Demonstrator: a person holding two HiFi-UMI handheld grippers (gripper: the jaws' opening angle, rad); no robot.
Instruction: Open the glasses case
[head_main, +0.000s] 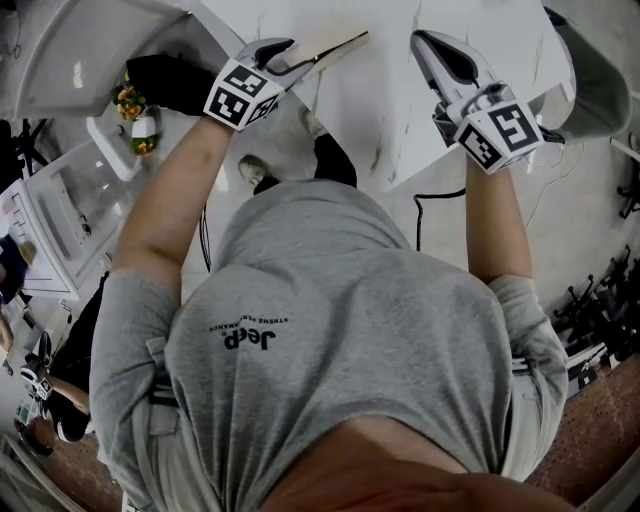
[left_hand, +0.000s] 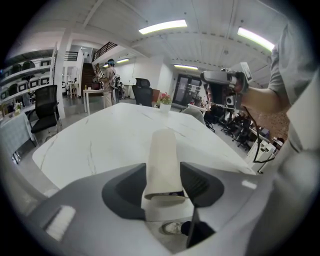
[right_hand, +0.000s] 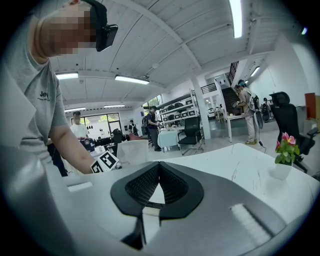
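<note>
**Left gripper (head_main: 290, 58) clamped on glasses case (left_hand: 162, 155); case not yet opened**

1. Left side
- Grips the glasses case across its narrow width, with one dark pad pressed against each long side.
- Seats the near end of the case between the pads and lets the far end project forward.
- Holds the case in the air above the near edge of the white table (left_hand: 90, 145), not resting on it.
- In the head view, points the free end of the case rightward, toward the other tool.

2. Case condition
- Pale, elongated, rounded along the top.
- Shows a thin dark line under the near end. Could be a seam or a slight gap; not settled by these views.
- No raised lid and no interior visible.
- Judged: shut, or all but shut.

3. Right side
- Right gripper (right_hand: 159, 167): jaws together, ribbed pads meeting at the tips, nothing between them.
- Hovers over the table near the free end of the case, apart from it and with no contact.

4. Progress
- Done: case lifted and secured in one tool.
- Left to do: part the right jaws, bring them to the free end or lid edge, take hold, and separate lid from base against a firm left clamp.
- Judged: early stage, with the opening action itself not begun.
</note>
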